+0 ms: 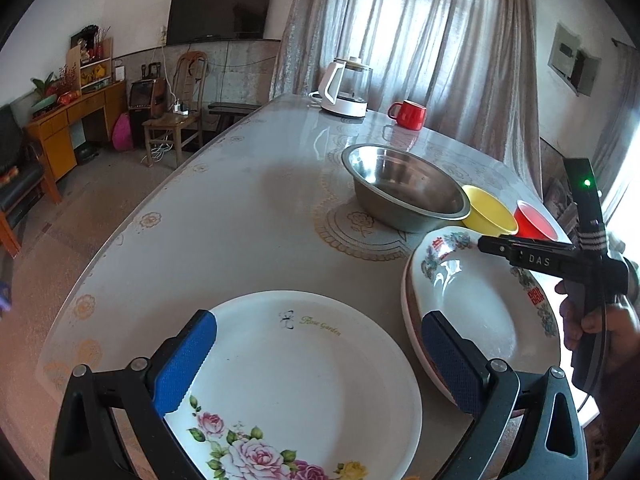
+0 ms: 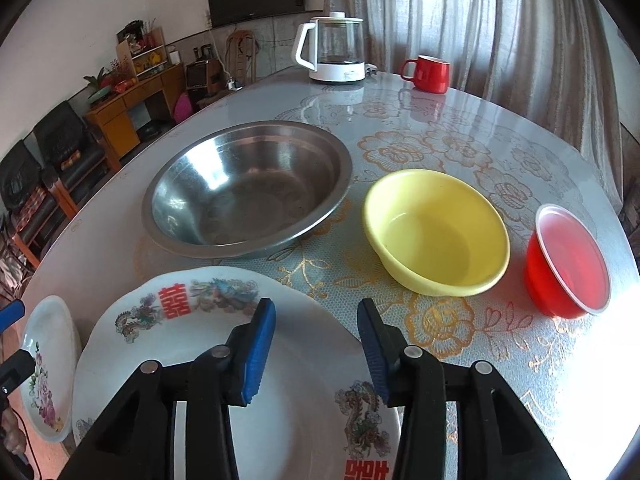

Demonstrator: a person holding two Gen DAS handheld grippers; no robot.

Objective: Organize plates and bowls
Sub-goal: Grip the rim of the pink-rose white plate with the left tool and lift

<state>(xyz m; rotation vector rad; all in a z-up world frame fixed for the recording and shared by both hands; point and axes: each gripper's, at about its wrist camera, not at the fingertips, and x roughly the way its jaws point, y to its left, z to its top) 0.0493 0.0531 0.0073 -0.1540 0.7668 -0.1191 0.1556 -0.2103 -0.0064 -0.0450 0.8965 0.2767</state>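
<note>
hovering with jaws apart, the left gripper (image 1: 316,360) frames the rose plate (image 1: 304,368); the right gripper (image 2: 316,348), also parted, overhangs the dragon plate (image 2: 300,400), steel bowl (image 2: 248,188) at 11 o'clock.

A round bench (image 2: 500,152) covered with a glossy cloth of gold flower patterns. At its far edge stands a white-based glass kettle (image 2: 334,50) with a white handle, and to its right, apart from it, a red mug (image 2: 430,73). Behind them hang pale, sunlit curtains (image 1: 420,40). A dark television (image 1: 220,8) is mounted on the back wall. Below it sit a wooden chair (image 1: 176,120) and a wooden desk (image 1: 68,124) holding ornaments.
</note>
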